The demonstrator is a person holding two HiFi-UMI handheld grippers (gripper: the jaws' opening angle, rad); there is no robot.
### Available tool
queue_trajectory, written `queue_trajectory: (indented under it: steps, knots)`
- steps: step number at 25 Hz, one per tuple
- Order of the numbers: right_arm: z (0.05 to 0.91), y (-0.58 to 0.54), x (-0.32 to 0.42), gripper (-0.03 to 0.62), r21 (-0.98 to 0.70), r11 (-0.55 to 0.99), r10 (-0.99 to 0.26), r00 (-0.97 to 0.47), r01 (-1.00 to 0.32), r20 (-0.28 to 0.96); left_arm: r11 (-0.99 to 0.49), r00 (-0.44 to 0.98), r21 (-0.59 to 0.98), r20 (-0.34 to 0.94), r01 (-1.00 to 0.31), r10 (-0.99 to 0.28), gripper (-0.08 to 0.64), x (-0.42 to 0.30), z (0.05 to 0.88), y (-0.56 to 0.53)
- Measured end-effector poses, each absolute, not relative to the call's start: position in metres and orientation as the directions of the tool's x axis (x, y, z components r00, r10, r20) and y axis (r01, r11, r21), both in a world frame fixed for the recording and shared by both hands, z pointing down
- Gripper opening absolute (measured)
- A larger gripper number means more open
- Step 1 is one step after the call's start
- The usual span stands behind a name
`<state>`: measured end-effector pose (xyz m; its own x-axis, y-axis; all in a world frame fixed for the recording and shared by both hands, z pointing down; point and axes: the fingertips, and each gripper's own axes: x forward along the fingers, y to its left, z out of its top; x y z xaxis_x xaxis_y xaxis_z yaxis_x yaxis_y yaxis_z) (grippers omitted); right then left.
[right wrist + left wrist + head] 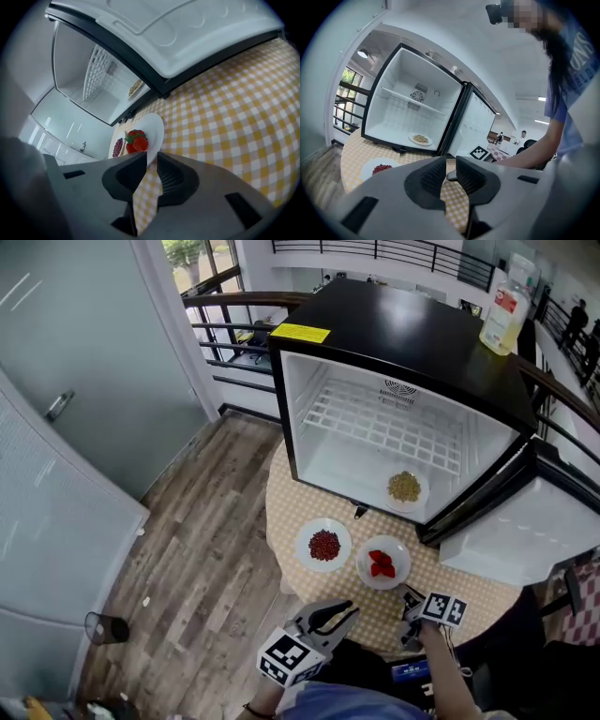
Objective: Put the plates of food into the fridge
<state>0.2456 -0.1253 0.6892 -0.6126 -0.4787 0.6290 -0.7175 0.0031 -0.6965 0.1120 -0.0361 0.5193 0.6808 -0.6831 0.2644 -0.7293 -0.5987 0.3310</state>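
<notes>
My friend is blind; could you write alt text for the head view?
An open mini fridge stands on a yellow-checked table with one plate of grains inside. A plate of small red pieces and a plate of strawberries sit in front, near the person's left gripper and right gripper.

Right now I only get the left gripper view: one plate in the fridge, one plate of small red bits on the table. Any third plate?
Observer: Yes, a plate of strawberries, just right of the plate of small red bits in the head view.
Operator: Is the right gripper on it?
Observer: Not clamped. The right gripper view shows the jaws slightly apart, with that plate's rim at their tips.
</notes>
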Motion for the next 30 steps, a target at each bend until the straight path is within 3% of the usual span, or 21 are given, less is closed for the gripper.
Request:
queue_trajectory:
  steps: [4,12,16,22,30]
  knots:
    - [0.7,-0.129,0.237,0.073,-0.741,-0.053,-0.437,-0.652,-0.67,0.62,-0.534,0.624,0.335,0.285,-0.776,-0.728,0.063,0.108,0.523,-0.037]
    - [0.709,-0.138,0.24,0.051,-0.793,-0.203,-0.444,-0.668,-0.575,0.598,-0.477,0.557,0.301,0.305,-0.826,-0.772,0.062,0.104,0.521,-0.03]
    - [0.703,-0.138,0.242,0.028,-0.841,-0.302,-0.481,-0.69,-0.449,0.541,-0.429,0.527,0.334,0.3,-0.839,-0.795,0.063,0.096,0.521,-0.021]
    - [0.664,-0.14,0.228,0.023,-0.912,-0.25,-0.5,-0.763,-0.325,0.409,-0.372,0.476,0.342,0.301,-0.863,-0.826,0.063,0.084,0.523,-0.016]
    - [0.639,-0.134,0.235,0.023,-0.934,-0.225,-0.516,-0.78,-0.277,0.355,-0.393,0.486,0.328,0.283,-0.859,-0.827,0.063,0.095,0.517,-0.023]
